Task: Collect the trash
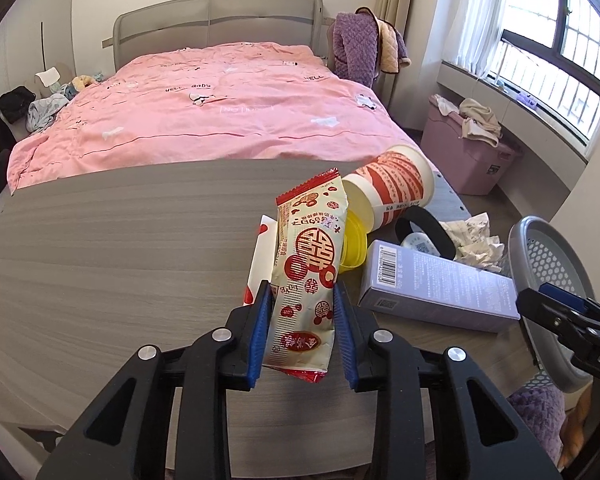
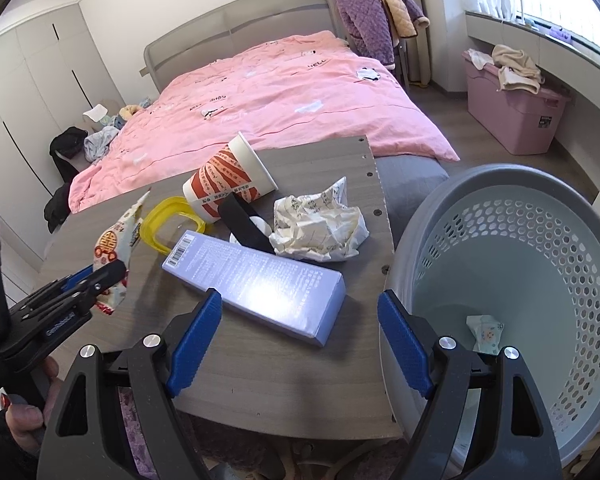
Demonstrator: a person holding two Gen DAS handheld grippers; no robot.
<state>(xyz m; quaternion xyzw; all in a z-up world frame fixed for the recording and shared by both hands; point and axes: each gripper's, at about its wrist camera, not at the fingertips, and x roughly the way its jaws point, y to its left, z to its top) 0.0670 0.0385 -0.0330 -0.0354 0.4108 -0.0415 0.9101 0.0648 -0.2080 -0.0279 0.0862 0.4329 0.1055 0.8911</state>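
Left hand-held gripper (image 1: 300, 304): clamped on the snack wrapper (image 1: 308, 264), blue pads pressing both long edges near its lower end. Wrapper looks lifted clear of the bench (image 1: 100, 260). Its long axis runs roughly along the fingers, sealed red end pointing up and away toward the bed (image 1: 220, 100), slight lean.

Right hand-held gripper (image 2: 300, 320): jaws wide apart, nothing between them. It hovers over the near bench edge, straddling the gap between the purple box (image 2: 256, 284) and the bin.

Key relation: the grey perforated bin (image 2: 520, 280) sits off the bench's right edge, so the wrapper's path is rightward across the box, past the right gripper. Bin mouth tilts toward the camera; 1 small packet (image 2: 486, 334) already lies inside.

Right hand is nearer the rest of the trash. Purple box lies flat, long axis diagonal, barcode end far-left, near end between the right jaws' line. Behind it: crumpled paper (image 2: 320, 228), black band (image 2: 244, 224), yellow lid (image 2: 172, 220), then the tipped paper cup (image 2: 228, 180), axis diagonal, mouth pointing right and away toward the bed.
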